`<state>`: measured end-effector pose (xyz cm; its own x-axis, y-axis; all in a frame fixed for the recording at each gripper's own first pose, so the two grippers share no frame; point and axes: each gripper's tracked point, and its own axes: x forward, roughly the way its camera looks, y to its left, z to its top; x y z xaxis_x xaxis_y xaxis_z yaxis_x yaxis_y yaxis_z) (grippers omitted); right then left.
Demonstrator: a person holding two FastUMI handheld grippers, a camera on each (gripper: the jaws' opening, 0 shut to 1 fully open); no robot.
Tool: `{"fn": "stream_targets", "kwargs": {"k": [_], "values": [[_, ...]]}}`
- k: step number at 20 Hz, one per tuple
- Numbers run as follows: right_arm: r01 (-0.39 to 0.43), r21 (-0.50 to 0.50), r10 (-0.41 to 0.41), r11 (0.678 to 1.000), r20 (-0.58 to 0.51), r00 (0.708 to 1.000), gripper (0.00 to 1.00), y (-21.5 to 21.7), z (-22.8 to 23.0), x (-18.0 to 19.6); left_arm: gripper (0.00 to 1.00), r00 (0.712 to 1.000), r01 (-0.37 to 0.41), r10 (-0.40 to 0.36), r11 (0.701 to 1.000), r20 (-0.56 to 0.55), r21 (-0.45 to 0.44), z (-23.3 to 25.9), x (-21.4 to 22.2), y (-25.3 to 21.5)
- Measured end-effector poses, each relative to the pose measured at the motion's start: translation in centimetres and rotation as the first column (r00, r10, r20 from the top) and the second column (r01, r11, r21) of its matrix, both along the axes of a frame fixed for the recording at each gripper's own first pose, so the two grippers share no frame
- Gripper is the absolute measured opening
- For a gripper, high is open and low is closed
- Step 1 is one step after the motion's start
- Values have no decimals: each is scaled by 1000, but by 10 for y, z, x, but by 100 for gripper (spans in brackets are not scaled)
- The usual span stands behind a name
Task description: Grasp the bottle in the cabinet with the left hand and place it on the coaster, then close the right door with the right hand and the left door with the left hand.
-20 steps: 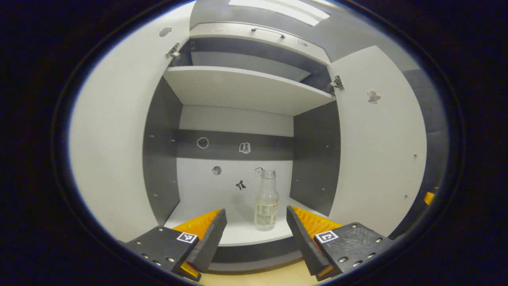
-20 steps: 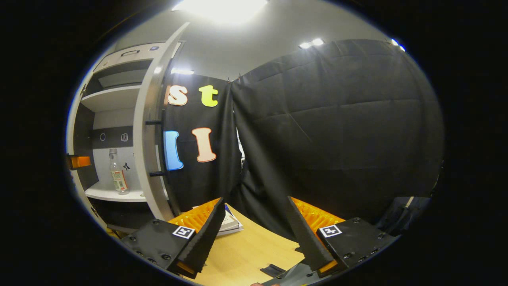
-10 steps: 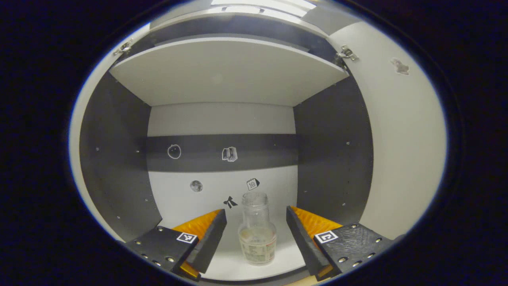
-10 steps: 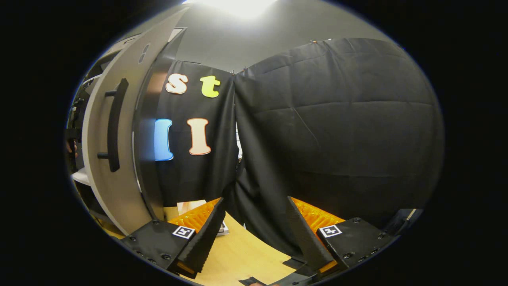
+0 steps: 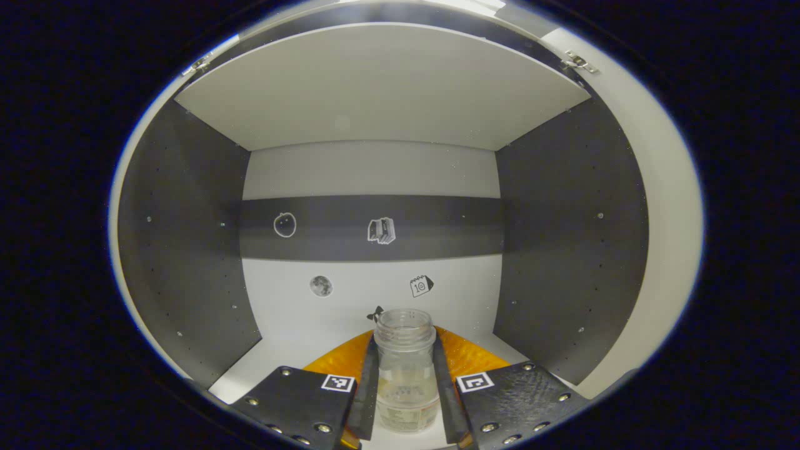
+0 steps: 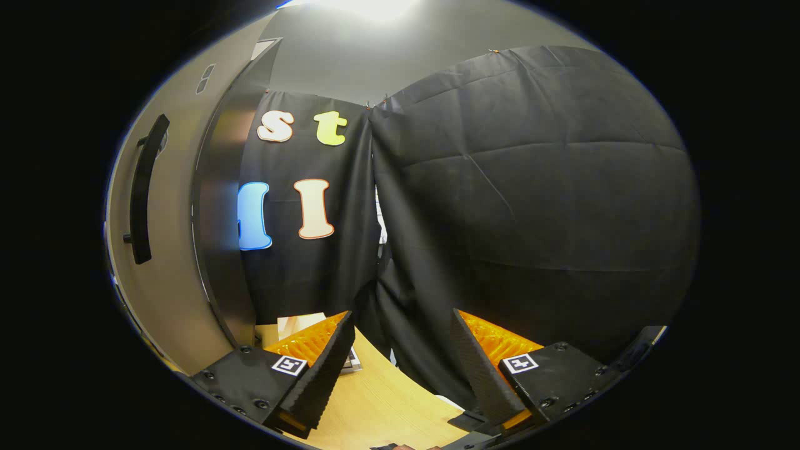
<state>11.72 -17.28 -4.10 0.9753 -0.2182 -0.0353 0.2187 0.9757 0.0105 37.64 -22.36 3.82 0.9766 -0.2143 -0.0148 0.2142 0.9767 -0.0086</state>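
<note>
Left hand-held gripper (image 5: 405, 387): fingers drawn in close, one on each side of the bottle (image 5: 405, 375), both pressing its clear body below the neck. The grip is clamped on the bottle. The bottle stands upright on the lower shelf (image 5: 294, 356) of the cabinet (image 5: 181, 237), near the front edge and about midway across. It is clear glass or plastic with an open mouth, no cap visible, and a label around the lower part; the label is too blurred to make out. Whether there is liquid inside cannot be told.

Cabinet interior, left gripper view: dark side walls, pale back panel with a dark horizontal band, small stickers (image 5: 381, 230) on the back panel. One of them sits just behind the bottle's rim. A pale upper shelf (image 5: 381, 87) spans the compartment overhead. Hinges show at the top corners.

Right hand-held gripper (image 6: 400, 369): fingers spread well apart, holding nothing and touching nothing. It hangs above the wooden desk (image 6: 387, 406). The right door (image 6: 169, 250) of the cabinet stands at the left of the right gripper view, its outer face toward the camera, with a dark bar handle (image 6: 142, 187) mounted vertically. Black cloth wall (image 6: 525, 200) behind. A flat pale item (image 6: 301, 325) lies on the desk behind the left finger; it cannot be identified.
</note>
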Motion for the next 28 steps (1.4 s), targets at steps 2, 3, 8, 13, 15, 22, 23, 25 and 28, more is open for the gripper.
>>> {"fn": "stream_targets", "kwargs": {"k": [2, 3, 8, 13, 15, 22, 23, 25, 28], "values": [[-18, 0, 18, 1000, 1, 1000, 92, 2, -1, 4, 33, 1000, 10, -10, 1000, 6, -19, 8, -12, 0], [-29, 5, 29, 1000, 0, 1000, 92, 3, -1, 6, 32, 1000, 16, -16, 1000, 10, -15, 14, -27, 0], [-103, 30, 102, 994, 29, 994, 92, 21, 8, 24, 46, 996, 74, -73, 997, 52, -13, 34, -91, 4], [-201, 5, 200, 980, 27, 979, 92, 49, 7, 51, 33, 987, 133, -134, 991, 88, 19, 23, -183, 17], [-226, 21, 225, 974, 24, 974, 92, 61, 6, 56, 39, 990, 118, -121, 992, 79, 43, 0, -209, 29], [-258, 145, 270, 955, -67, 961, 98, 92, -17, 48, 39, 987, 149, -147, 989, -73, 24, -157, -270, 44], [-253, 141, 265, 957, -74, 961, 98, 91, -17, 46, 39, 983, 163, -162, 986, -91, 14, -174, -277, 41], [-243, 123, 254, 962, -82, 964, 98, 90, -14, 42, 39, 974, 189, -189, 982, -127, -10, -207, -286, 32], [-232, 97, 241, 968, -90, 966, 98, 87, -10, 35, 40, 964, 209, -212, 977, -161, -34, -246, -295, 16]]}}
